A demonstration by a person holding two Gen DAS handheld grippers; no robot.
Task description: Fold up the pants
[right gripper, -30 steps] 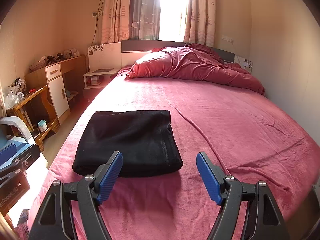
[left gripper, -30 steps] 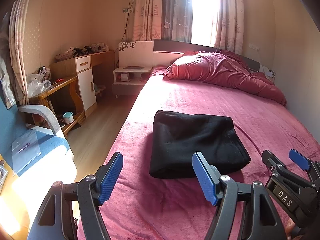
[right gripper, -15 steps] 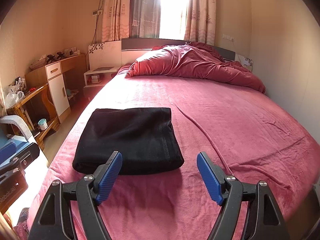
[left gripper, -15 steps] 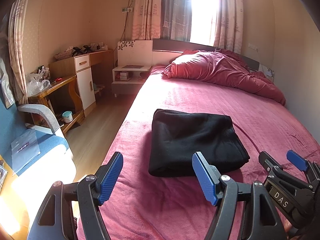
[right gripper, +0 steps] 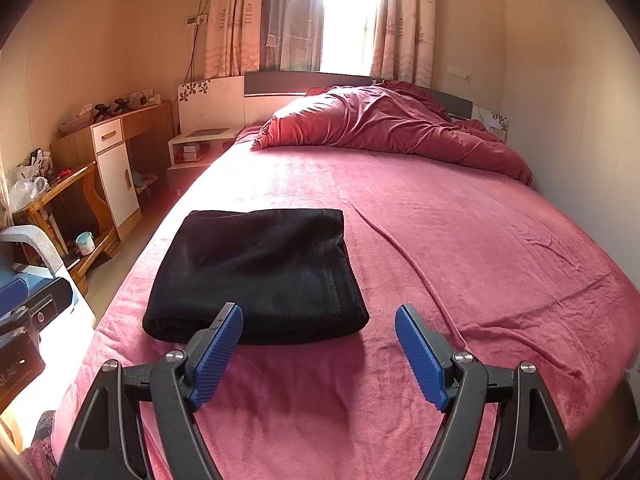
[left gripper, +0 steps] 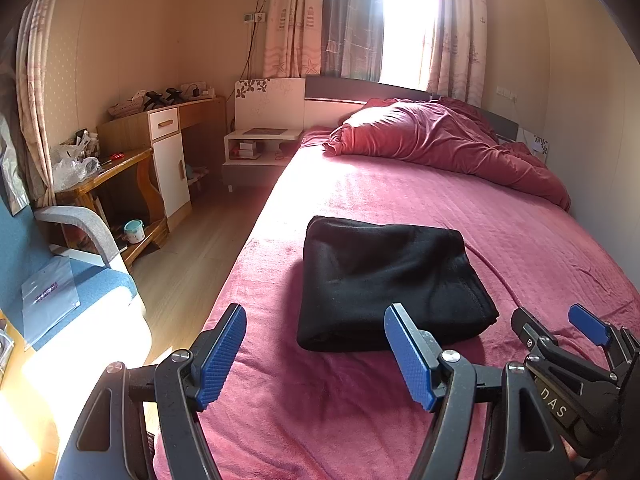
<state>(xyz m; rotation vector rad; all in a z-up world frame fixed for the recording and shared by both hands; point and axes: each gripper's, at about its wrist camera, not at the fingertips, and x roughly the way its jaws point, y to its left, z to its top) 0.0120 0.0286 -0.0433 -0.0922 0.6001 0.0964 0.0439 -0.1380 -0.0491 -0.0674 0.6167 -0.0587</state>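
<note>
A: Where are the pants (left gripper: 388, 280)?
B: Folded on the bed (left gripper: 520, 232), ahead of both claws, left (left gripper: 314, 354) and right (right gripper: 318, 356), each wide and empty
A: Then back off without snagging the stack

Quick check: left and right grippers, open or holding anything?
Left gripper: jaws open, empty.
Right gripper: jaws open, empty; the folded black pants lie free on the bed.

We look from both wrist cameras low over the bed's (left gripper: 520, 232) foot end, facing the window (right gripper: 348, 16). Left view sits nearer the bed's floor-side edge, right view further in. Both share the folded black pants (left gripper: 384, 280) (right gripper: 260, 272), close ahead.
</note>
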